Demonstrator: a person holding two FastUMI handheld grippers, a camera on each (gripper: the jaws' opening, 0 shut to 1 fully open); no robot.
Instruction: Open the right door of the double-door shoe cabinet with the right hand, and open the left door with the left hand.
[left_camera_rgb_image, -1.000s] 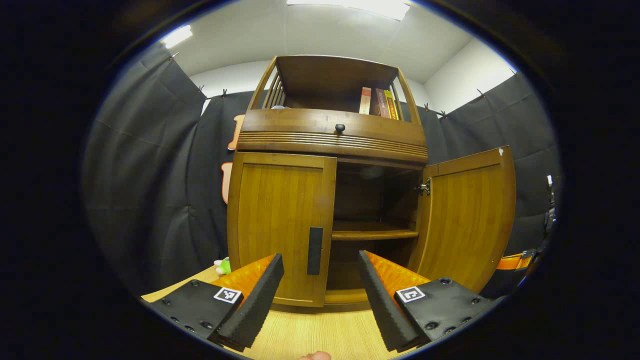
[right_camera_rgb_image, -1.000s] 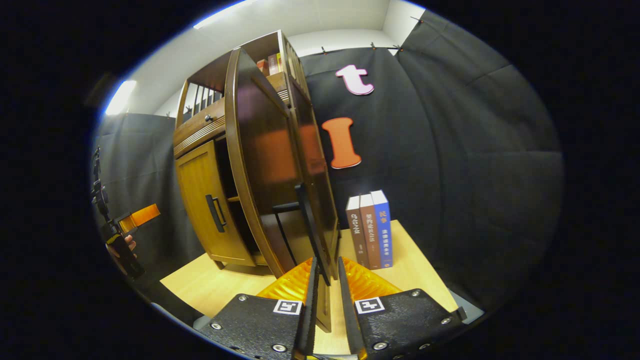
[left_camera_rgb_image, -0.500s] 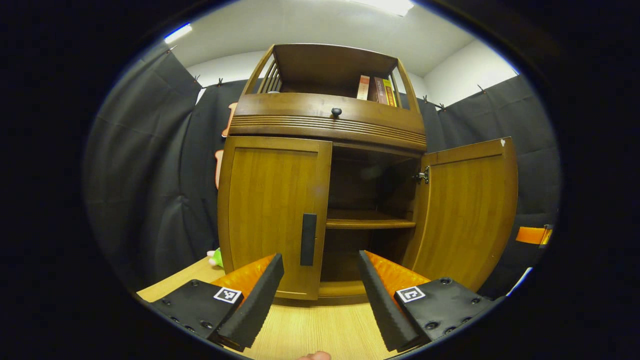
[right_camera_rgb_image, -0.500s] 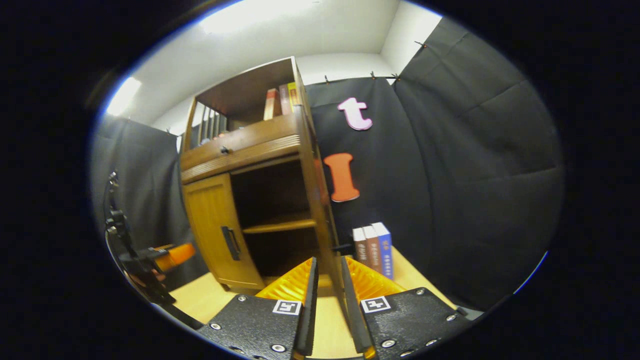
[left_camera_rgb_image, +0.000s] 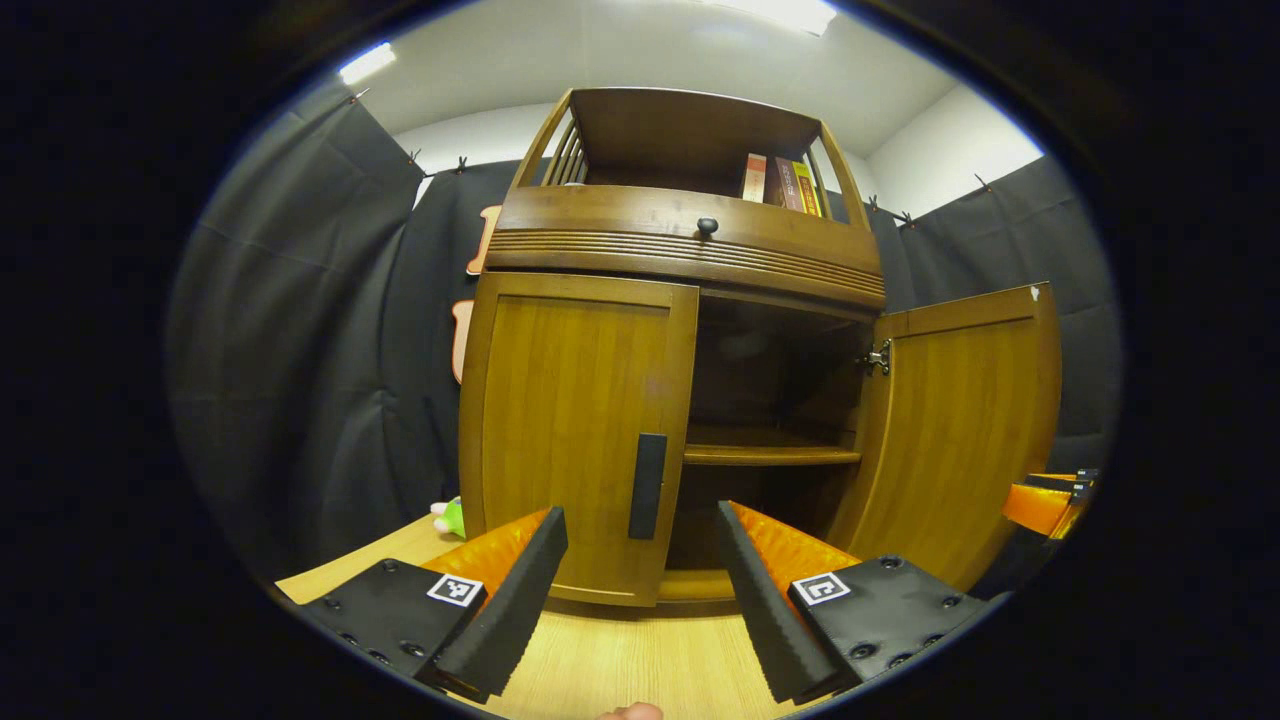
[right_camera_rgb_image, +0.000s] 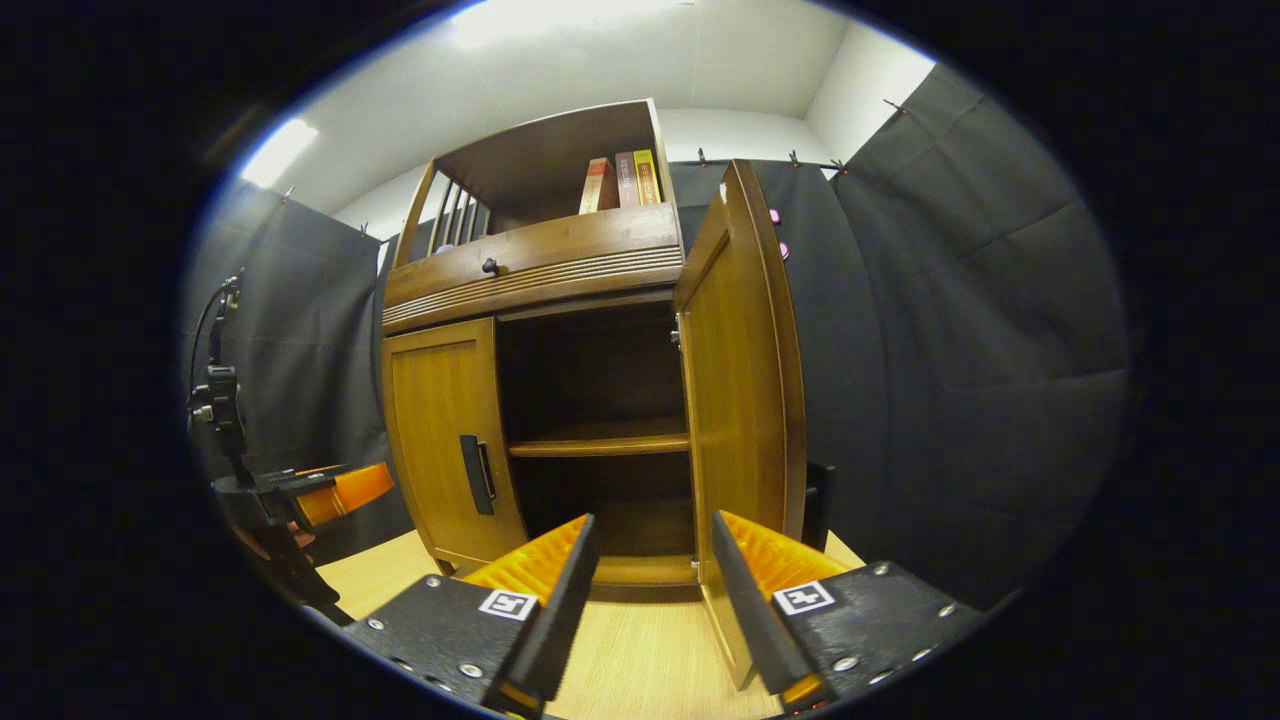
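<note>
Facing: the shoe cabinet (left_camera_rgb_image: 680, 330) stands on the wooden tabletop (left_camera_rgb_image: 640, 660), and every place below is given from it.
Right door: the right door (left_camera_rgb_image: 960, 420) is swung wide off the cabinet's right side, its free edge just ahead of the right gripper (right_camera_rgb_image: 650, 590).
Left door: the left door (left_camera_rgb_image: 575, 430) sits flat against the cabinet front, its dark handle (left_camera_rgb_image: 647, 485) at the inner edge beside the open middle.
Left gripper: the left gripper (left_camera_rgb_image: 640, 585) hovers in front of the cabinet, jaws wide apart, the handle lined up in the gap between them but not touched.
Right gripper: jaws apart, holding nothing, in front of the cabinet's open right half with the door edge near its right finger.
Stage: right half looks done; the left door is still to be opened (my reading).
Risk, missed grip: closing short of the handle would pinch air, since the bar is slim and close to the panel.
Risk, slip: a sideways pull could slide the pads off the smooth bar.
Risk, tipping: books (left_camera_rgb_image: 785, 182) stand on the cabinet's top shelf, so a hard yank might rock them.
Risk, right door: a stray nudge from the right gripper could swing that door back.
</note>
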